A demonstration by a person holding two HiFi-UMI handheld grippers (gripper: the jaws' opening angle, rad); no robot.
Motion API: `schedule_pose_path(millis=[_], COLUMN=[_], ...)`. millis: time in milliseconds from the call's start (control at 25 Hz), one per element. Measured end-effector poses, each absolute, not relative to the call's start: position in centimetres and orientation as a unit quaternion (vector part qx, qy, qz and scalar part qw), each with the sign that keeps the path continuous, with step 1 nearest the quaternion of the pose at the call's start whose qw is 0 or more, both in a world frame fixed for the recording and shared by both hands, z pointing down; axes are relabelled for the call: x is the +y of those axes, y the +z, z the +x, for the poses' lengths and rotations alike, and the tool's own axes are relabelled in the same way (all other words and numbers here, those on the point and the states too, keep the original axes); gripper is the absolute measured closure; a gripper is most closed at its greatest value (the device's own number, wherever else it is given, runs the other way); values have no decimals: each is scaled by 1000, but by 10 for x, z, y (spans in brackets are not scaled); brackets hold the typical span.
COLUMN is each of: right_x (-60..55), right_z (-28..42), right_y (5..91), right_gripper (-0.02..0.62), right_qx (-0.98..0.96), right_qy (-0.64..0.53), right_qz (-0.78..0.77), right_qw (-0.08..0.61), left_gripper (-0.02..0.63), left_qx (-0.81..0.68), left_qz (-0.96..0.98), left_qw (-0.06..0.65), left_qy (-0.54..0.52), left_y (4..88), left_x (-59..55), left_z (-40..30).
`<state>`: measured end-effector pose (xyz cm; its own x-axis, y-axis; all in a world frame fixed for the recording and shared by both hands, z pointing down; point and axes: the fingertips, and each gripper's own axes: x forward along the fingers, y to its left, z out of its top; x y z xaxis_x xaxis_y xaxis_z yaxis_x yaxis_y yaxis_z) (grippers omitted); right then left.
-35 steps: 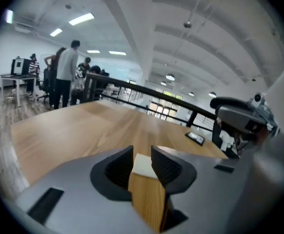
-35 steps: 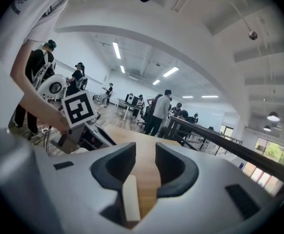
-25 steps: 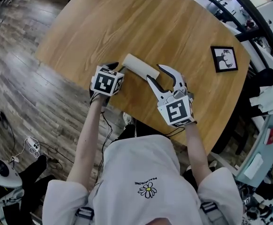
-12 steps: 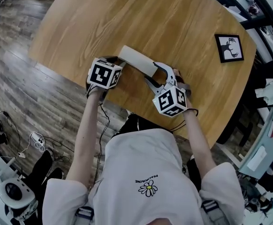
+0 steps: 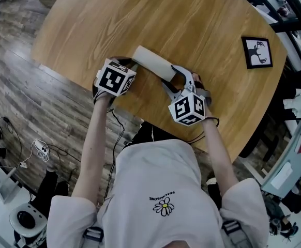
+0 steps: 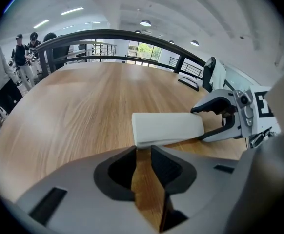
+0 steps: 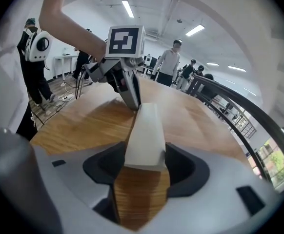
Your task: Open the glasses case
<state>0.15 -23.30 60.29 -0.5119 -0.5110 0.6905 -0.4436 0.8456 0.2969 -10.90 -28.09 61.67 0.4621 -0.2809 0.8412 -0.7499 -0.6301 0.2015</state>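
A white glasses case (image 5: pixel 153 63) lies shut on the wooden table (image 5: pixel 192 19), near its front edge. My left gripper (image 5: pixel 130 62) is at the case's left end. In the left gripper view its jaws (image 6: pixel 143 150) are closing to a narrow gap, and the case's (image 6: pixel 167 128) near edge sits just at their tips; only table wood shows in the gap. My right gripper (image 5: pixel 175 80) straddles the case's right end. In the right gripper view that gripper (image 7: pixel 144 149) stands wide open with the case's (image 7: pixel 144 130) end between its fingers.
A black-framed picture (image 5: pixel 257 52) lies flat at the table's right side. The table's front edge runs just below both grippers. Several people stand in the room beyond the table, and a dark railing curves behind it.
My right gripper has dropped from above the table onto the case's right end, with its jaws spread wider. The left gripper has stayed at the left end.
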Motion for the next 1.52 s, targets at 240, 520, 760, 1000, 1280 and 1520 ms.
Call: schedule_pose_path(millis=[240,520,760,1000,1280,1520], right_x=[-234,-236,-238,-245,-252,-258], right_z=[2,3,5,8,13,14], right_y=[601,601,598,589,584,563], right_gripper=[342,342,342,347,347,444], right_qx=[-867,-866,-873,-885,-893,-898], right_qy=[-20,-1,35,110,162,121], right_qz=[273,266,253,240,224,254], right_qw=[417,423,414,385,356,339], left_gripper=[509,514,517,523,525,528], left_qx=[-317,-313,-311,-313,-316,-316], left_qz=[801,801,802,800,801,801], left_qw=[279,276,281,271,272,267], left_qy=[423,430,426,433,430,433], left_y=[618,618,617,617,618,617], left_x=[-280,-281,-282,-283,-282,-283], left_z=[-111,-111,-110,-111,-110,-112])
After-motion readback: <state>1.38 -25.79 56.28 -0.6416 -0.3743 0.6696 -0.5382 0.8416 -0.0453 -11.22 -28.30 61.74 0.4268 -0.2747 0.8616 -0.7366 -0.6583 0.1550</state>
